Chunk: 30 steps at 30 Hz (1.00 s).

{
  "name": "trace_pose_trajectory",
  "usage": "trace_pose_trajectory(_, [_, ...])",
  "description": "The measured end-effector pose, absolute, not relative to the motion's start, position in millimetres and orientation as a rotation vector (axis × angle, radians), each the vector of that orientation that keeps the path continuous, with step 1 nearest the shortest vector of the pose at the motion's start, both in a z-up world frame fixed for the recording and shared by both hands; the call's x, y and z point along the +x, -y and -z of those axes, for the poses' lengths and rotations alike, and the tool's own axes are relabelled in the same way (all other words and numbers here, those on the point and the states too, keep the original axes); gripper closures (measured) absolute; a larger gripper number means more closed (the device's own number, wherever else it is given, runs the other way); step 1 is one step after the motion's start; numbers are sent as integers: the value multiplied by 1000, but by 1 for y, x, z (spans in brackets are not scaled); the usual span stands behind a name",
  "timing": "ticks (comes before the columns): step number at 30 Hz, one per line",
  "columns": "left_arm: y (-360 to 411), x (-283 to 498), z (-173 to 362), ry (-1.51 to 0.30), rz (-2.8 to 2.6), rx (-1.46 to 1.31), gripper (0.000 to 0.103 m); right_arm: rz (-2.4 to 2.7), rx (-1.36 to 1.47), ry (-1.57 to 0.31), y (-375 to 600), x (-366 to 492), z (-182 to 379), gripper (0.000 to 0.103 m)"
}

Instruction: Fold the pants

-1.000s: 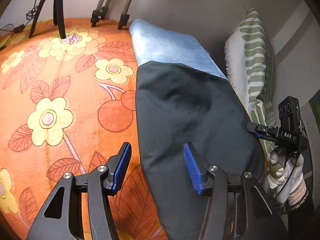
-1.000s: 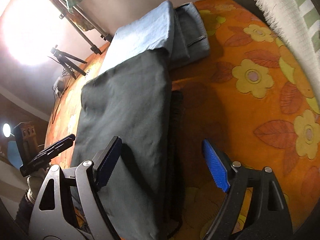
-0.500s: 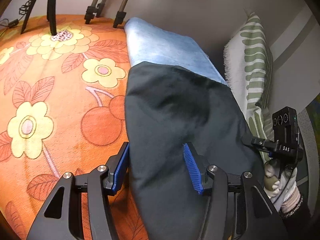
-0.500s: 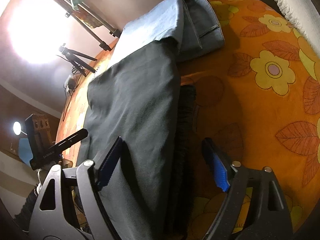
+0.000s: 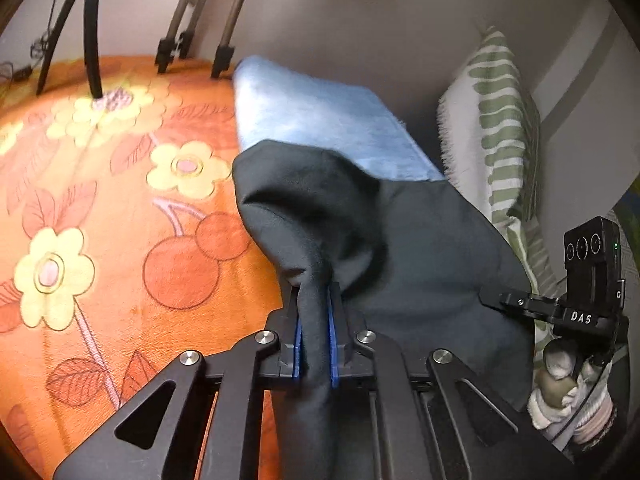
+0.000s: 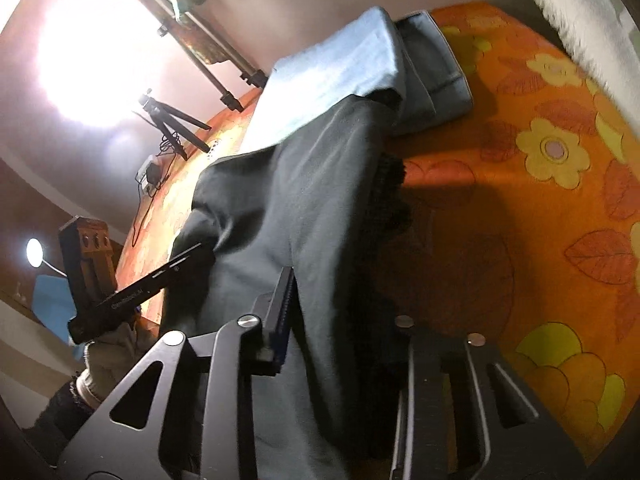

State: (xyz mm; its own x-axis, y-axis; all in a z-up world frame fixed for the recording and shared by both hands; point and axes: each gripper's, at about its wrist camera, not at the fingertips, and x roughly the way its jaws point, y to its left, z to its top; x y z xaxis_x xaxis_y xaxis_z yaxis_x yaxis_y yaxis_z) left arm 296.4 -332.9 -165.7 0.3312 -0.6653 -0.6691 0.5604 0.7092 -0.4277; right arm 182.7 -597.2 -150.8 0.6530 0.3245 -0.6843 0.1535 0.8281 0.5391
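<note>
Pinching one dark pants (image 5: 420, 264) are two grippers, left (image 5: 314, 336) and right (image 6: 340, 316), each clamped.

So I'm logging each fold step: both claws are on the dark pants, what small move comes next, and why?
Probably lift both claws together and carry the near edge toward the blue garment. The left claw and right claw have just closed on the dark pants, already bunching.

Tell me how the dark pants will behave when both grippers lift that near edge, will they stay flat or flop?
Probably flop: the dark pants already bunch into a soft ridge where the left gripper has just closed on them. The cloth between it and the right gripper, which has also been closing on the edge, will likely sag. They look light, so the rest should trail along the blanket.
</note>
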Motion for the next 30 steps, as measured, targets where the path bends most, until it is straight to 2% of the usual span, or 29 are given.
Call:
trace_pose_trajectory(4, [332, 288, 147, -882, 830, -112, 96, -84, 558, -853, 587, 174, 135, 79])
trace_pose_trajectory(16, [329, 275, 85, -743, 903, -102, 96, -52, 431, -732, 566, 162, 58, 81])
trace_pose_trajectory(30, [354, 331, 14, -600, 893, -62, 96, -16, 377, -599, 581, 219, -22, 81])
